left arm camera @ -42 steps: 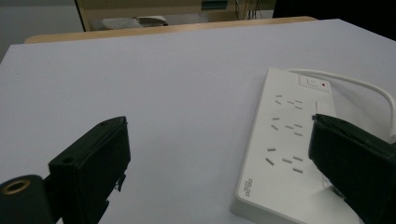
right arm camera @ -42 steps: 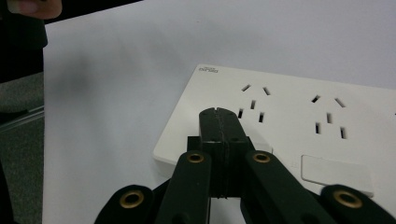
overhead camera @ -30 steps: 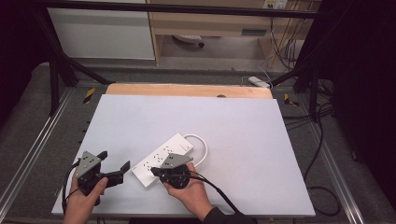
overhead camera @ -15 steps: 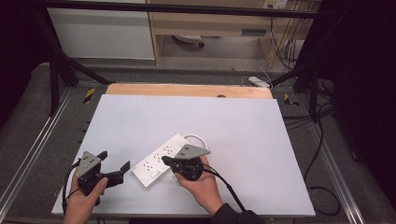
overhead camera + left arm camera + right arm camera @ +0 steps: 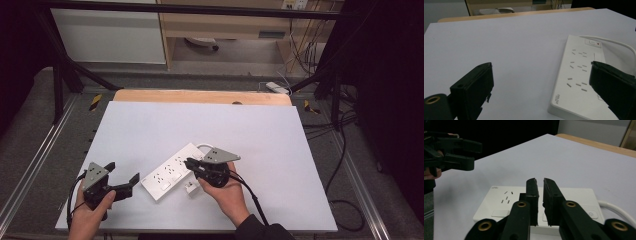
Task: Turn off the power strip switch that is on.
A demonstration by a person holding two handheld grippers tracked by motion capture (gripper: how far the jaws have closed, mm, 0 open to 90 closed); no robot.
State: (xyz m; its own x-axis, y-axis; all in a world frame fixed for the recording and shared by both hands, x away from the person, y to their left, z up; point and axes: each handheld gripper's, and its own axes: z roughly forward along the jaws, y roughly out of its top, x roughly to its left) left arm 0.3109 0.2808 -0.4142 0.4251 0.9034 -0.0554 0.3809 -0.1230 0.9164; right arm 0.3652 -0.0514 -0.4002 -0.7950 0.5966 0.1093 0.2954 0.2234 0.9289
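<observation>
high view: right gripper (image 5: 189, 162) now over power strip (image 5: 172, 171), vs before

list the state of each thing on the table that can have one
white plastic power strip: lying flat, sockets up, none visibly occupied
small white plug adapter: loose on the table beside the strip, not plugged in
left hand-held gripper: open, holding nothing
right hand-held gripper: jaws nearly closed with a thin gap, over the strip, gripping nothing visible
</observation>
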